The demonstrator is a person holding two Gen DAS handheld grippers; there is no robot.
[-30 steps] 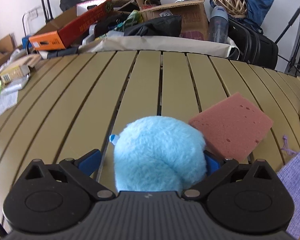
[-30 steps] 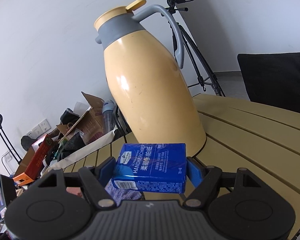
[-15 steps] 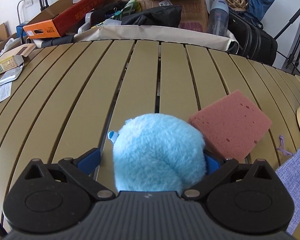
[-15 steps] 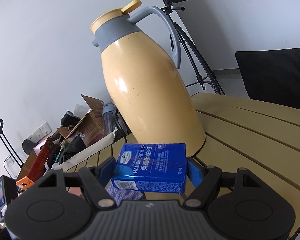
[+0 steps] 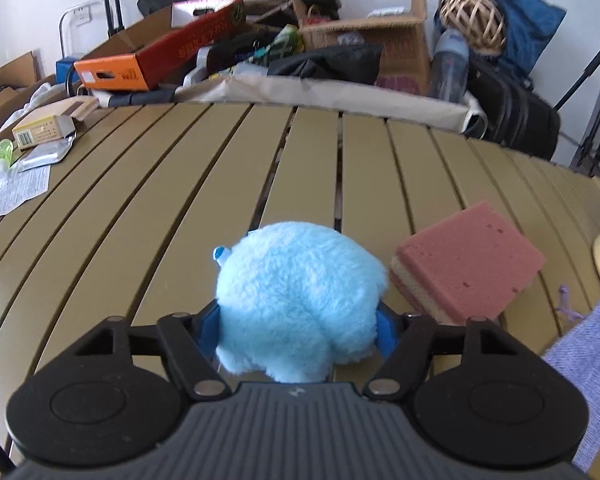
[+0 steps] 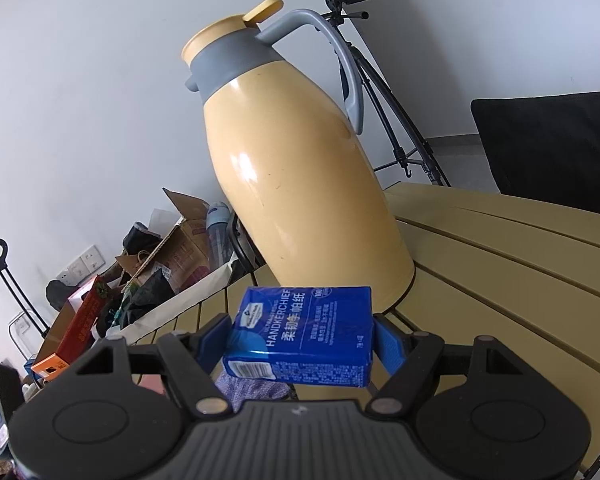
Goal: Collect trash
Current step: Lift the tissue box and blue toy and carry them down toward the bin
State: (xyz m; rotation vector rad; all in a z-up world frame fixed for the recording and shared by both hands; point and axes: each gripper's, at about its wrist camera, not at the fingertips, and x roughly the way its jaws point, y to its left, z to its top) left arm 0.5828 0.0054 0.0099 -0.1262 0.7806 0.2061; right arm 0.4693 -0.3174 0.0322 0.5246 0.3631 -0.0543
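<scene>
A fluffy light-blue plush ball (image 5: 300, 300) is sitting squeezed between the blue pads of the left gripper (image 5: 298, 322), which is clenching it from both sides, the fur bulging forward past the fingertips and hiding most of them. The ball is hanging low over the olive slatted table (image 5: 172, 200); whether it is touching the slats cannot be told. Just beside it on the right, a pink sponge with a pale yellow underlayer (image 5: 468, 262) is lying flat on the slats, its near corner coming close to the gripper's right finger. A lavender knitted cloth (image 5: 592, 364) is covering the table's near right part. Ahead and to the left the slats are running bare up to the far edge, where a leaflet (image 5: 12, 194) and a small yellow carton (image 5: 40, 132) are lying at the left rim, and a heap of cardboard boxes and bags (image 5: 340, 48) is standing beyond. In the right wrist view, the right gripper (image 6: 300, 340) is grasping a blue handkerchief tissue pack (image 6: 300, 336) by its two short ends, holding it above the table with the printed face up. A tall yellow thermos jug with a grey handle (image 6: 300, 168) is standing close behind the pack, with bare slats stretching to its right towards a black chair (image 6: 548, 144).
</scene>
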